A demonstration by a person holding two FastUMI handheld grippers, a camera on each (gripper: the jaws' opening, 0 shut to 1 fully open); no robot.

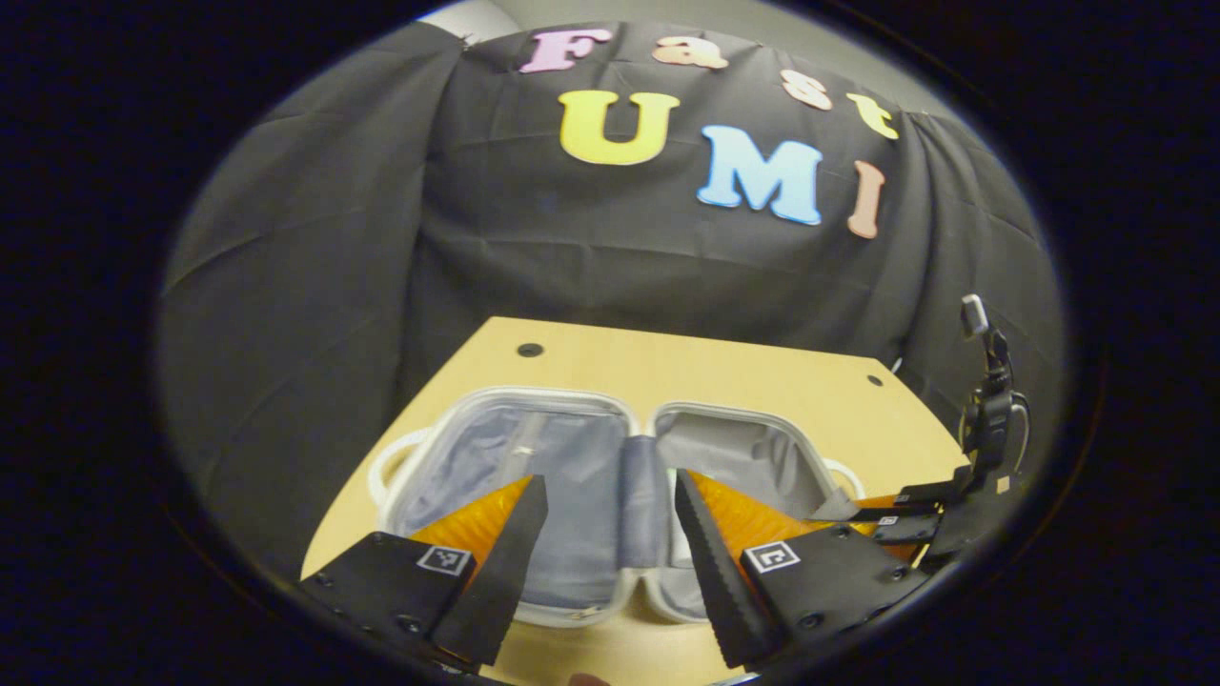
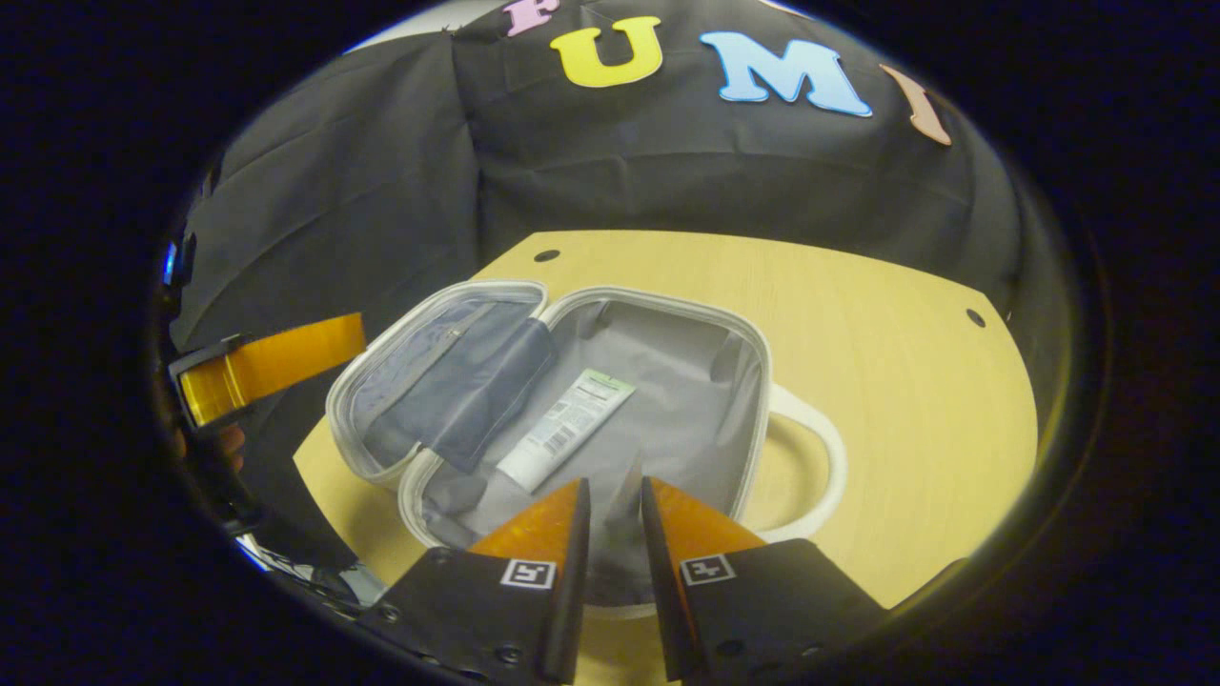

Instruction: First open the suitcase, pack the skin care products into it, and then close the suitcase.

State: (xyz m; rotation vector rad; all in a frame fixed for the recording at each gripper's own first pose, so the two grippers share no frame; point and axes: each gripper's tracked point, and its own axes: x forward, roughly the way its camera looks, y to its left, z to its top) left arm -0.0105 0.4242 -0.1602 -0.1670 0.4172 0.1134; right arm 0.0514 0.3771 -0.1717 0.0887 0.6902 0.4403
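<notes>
Suitcase (image 2: 667,381) open flat on the table (image 2: 886,314), both halves lying side by side, so opening judged done and packing in hand or just finished. One tube (image 2: 567,429) of skin care product lying inside the lined half, ahead of the right gripper (image 2: 615,495) and a little to its left side, label up, apart from the fingers. Right jaws narrowed to a slim gap with nothing between them, hovering over the near rim of that half. Left gripper (image 1: 610,495) spread wide, holding nothing, poised above the near rim of the suitcase (image 1: 610,457) with the hinge fold lying straight ahead between the jaws; also seen off to the left in the right gripper view. White handle (image 2: 810,457) sticking out beyond the right jaw's outer side

No further products seen on the table, so likely next: closing. Calls for catching the lid half (image 2: 438,381), which sits left of the right jaws, by its outer rim, swinging over the hinge onto the tube's half, keeping the lining flap from snagging
</notes>
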